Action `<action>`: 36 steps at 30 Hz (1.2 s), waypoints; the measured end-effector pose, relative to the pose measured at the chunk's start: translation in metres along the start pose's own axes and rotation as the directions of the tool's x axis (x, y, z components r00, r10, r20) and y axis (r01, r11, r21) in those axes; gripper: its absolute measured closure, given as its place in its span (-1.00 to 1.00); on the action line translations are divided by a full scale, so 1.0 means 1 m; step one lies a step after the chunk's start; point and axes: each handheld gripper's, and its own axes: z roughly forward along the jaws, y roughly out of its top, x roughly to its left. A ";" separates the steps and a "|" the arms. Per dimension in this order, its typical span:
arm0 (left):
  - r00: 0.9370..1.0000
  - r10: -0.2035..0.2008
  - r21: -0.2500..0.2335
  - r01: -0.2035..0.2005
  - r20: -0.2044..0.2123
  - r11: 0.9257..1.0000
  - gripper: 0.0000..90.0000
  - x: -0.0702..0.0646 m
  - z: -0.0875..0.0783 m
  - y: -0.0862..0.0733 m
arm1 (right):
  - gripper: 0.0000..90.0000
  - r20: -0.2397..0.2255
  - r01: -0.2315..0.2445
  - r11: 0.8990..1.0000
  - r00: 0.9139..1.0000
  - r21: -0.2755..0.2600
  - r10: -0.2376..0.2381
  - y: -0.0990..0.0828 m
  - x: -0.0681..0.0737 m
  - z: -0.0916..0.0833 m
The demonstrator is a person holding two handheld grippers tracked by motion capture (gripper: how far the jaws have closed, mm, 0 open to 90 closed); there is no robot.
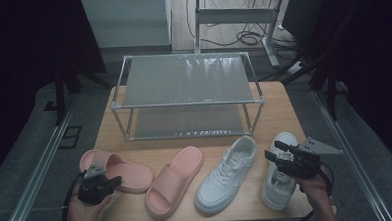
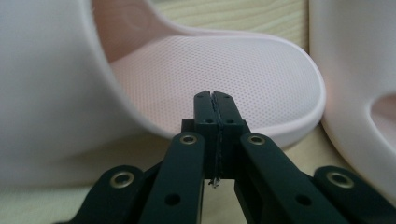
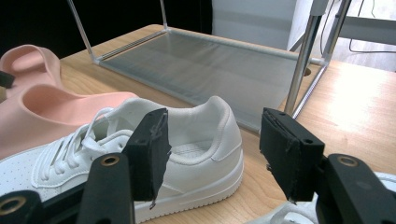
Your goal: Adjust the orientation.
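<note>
The left gripper (image 2: 215, 100) has its two black jaws pressed flat together with nothing between them, tips close to the heel end of a pink slide (image 2: 224, 79). That close gripper view brings out what the high view cannot: the footbed is covered in a fine dotted grain, with a smooth raised lip curving around the heel, and the strap swells up thick and rounded at the left. From above, the left gripper (image 1: 112, 182) sits at the near left of the table (image 1: 278, 99), its tips over the near edge of that slide (image 1: 117, 170).

The right gripper (image 3: 212, 154) stands wide, released, with nothing clamped; its pads look like dark foam, rough and frayed along the edges. Between them, farther off, shows the padded heel collar of a white sneaker (image 3: 187, 149), smooth leather-like sides, perforated toe, flat laces. In the high view the right gripper (image 1: 276, 152) hovers over the other white sneaker (image 1: 282, 172) at the near right, held in a hand (image 1: 315, 188).

A second pink slide (image 1: 173, 180) lies between the first slide and the sneakers, all four in a row along the front. Behind them stands a two-tier rack (image 1: 188, 93) with thin metal tubes and dull grey shelves, on pale wood-grain.
</note>
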 end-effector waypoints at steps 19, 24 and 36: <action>0.995 -0.091 -0.077 0.087 -0.051 0.993 1.00 0.028 -0.030 -0.022 | -0.05 0.001 -0.003 1.000 1.000 -0.001 0.003 0.000 -0.001 -0.001; 0.983 -0.159 -0.085 0.152 -0.091 0.985 1.00 0.051 -0.033 -0.029 | -0.05 0.002 -0.004 1.000 1.000 -0.003 0.004 0.000 -0.001 -0.001; 0.975 -0.196 -0.069 0.189 -0.107 0.979 1.00 0.083 -0.014 -0.013 | -0.05 0.003 0.000 1.000 1.000 -0.001 0.000 0.000 0.000 -0.001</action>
